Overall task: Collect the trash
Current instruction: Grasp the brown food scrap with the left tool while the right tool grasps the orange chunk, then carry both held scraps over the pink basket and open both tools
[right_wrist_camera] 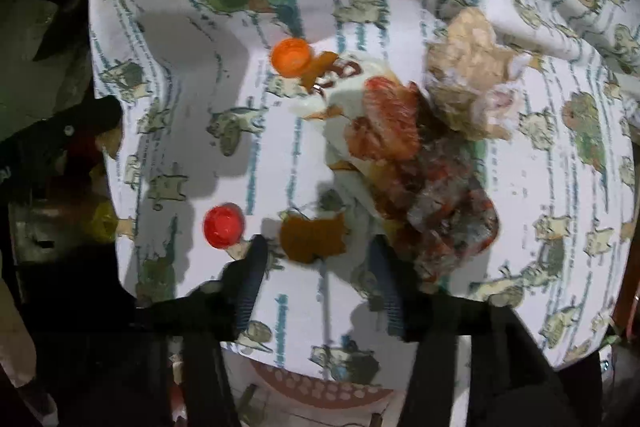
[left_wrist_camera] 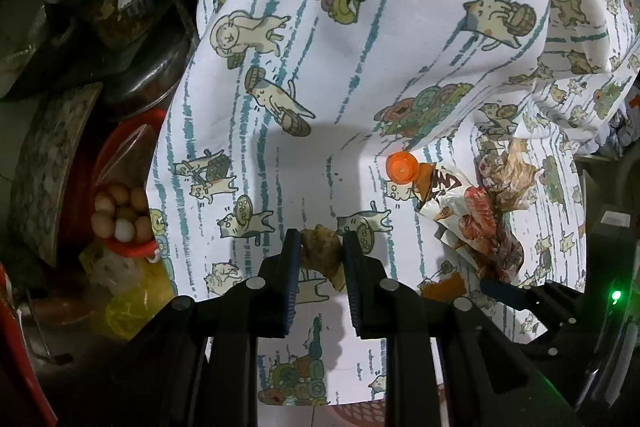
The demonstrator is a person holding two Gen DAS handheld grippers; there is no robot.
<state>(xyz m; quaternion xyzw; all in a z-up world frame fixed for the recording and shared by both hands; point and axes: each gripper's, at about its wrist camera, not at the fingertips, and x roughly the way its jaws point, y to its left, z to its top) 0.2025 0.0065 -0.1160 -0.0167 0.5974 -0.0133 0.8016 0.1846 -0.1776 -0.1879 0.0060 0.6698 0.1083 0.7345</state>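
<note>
A white cat-print cloth (left_wrist_camera: 360,67) covers the table. My left gripper (left_wrist_camera: 320,247) is shut on a crumpled brown scrap (left_wrist_camera: 322,253) just above the cloth. To its right lie an orange bottle cap (left_wrist_camera: 401,167), snack wrappers (left_wrist_camera: 476,215) and crumpled paper (left_wrist_camera: 510,173). In the right wrist view my right gripper (right_wrist_camera: 318,251) is open, its jaws either side of an orange-brown scrap (right_wrist_camera: 312,237). A red cap (right_wrist_camera: 223,225) lies left of it, the orange cap (right_wrist_camera: 291,57) farther off, the wrapper pile (right_wrist_camera: 420,155) and crumpled paper (right_wrist_camera: 468,83) ahead right.
Left of the table, a red bowl (left_wrist_camera: 132,247) holds several eggs (left_wrist_camera: 120,213). Dark jars and a metal pot (left_wrist_camera: 120,7) stand behind it, yellow plastic (left_wrist_camera: 128,303) below. The cloth is bunched up high at the back. The table edge runs along the bottom (right_wrist_camera: 320,383).
</note>
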